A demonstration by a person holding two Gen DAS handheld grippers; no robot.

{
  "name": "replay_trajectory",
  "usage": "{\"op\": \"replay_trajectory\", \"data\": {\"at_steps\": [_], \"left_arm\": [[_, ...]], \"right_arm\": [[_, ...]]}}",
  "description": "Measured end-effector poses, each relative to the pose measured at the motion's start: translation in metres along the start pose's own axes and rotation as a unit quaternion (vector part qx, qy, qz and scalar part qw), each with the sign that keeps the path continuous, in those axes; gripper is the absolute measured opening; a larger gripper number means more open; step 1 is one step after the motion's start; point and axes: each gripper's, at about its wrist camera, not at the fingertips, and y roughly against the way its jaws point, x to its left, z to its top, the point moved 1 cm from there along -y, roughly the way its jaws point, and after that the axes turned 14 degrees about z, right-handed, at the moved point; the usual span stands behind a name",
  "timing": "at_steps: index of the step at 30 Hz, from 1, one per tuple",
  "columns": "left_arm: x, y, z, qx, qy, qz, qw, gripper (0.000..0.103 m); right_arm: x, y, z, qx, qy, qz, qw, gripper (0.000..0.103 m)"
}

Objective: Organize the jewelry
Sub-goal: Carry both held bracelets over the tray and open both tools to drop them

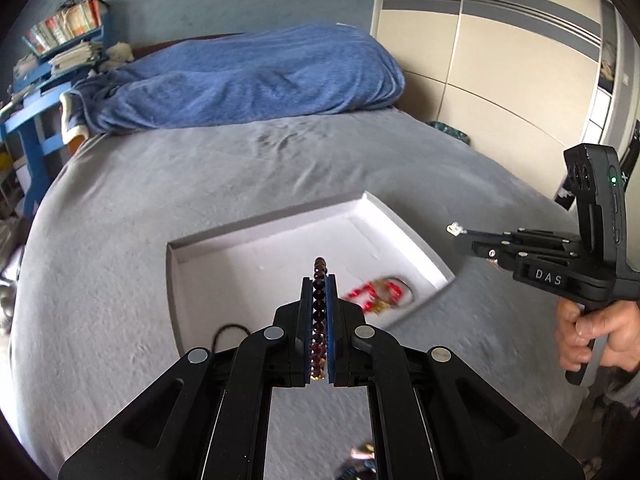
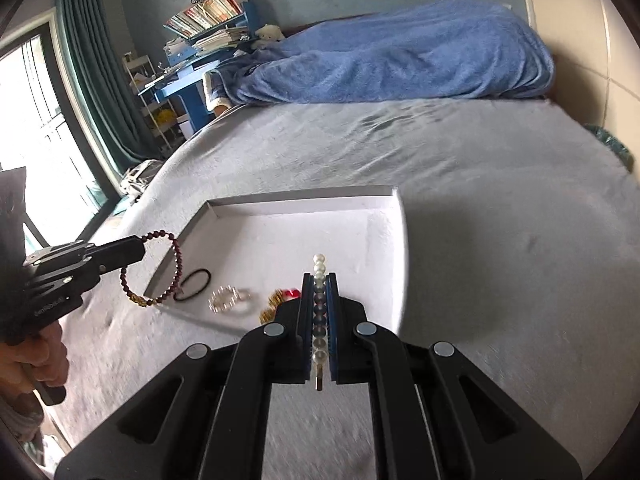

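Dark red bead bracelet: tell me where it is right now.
The dark red bead bracelet is clamped in the left hand-held gripper, hanging at left in the right wrist view over the white tray's near-left corner.

Both cameras ride on hand-held grippers, looking forward and steeply down over a grey bed (image 1: 160,208) from close above. The left wrist view has the white tray (image 1: 224,264) dead ahead at 12 o'clock and the right gripper (image 1: 460,232) at 3 o'clock. The right wrist view sees the tray (image 2: 304,216) ahead and the left gripper (image 2: 142,250) at 9 o'clock. They share bed, tray, blue blanket (image 1: 248,76).
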Motion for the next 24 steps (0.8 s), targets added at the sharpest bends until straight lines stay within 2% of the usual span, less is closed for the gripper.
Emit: {"op": "replay_trajectory", "data": {"at_steps": [3, 10, 17, 24], "left_arm": [[0.009, -0.014, 0.009, 0.009, 0.008, 0.002, 0.9999, 0.006], [0.025, -0.048, 0.016, 0.025, 0.030, 0.012, 0.9992, 0.006], [0.030, -0.083, 0.013, 0.047, 0.034, 0.025, 0.9980, 0.006], [0.022, -0.107, -0.003, 0.074, 0.014, 0.044, 0.9962, 0.006]], "right_arm": [[-0.007, -0.018, 0.011, 0.014, -0.009, 0.008, 1.000, 0.006], [-0.016, -0.057, 0.026, 0.049, 0.014, -0.021, 0.998, 0.006], [-0.027, -0.091, 0.024, 0.085, 0.034, -0.049, 0.995, 0.006], [-0.031, -0.112, 0.014, 0.115, 0.056, -0.081, 0.989, 0.006]]}}
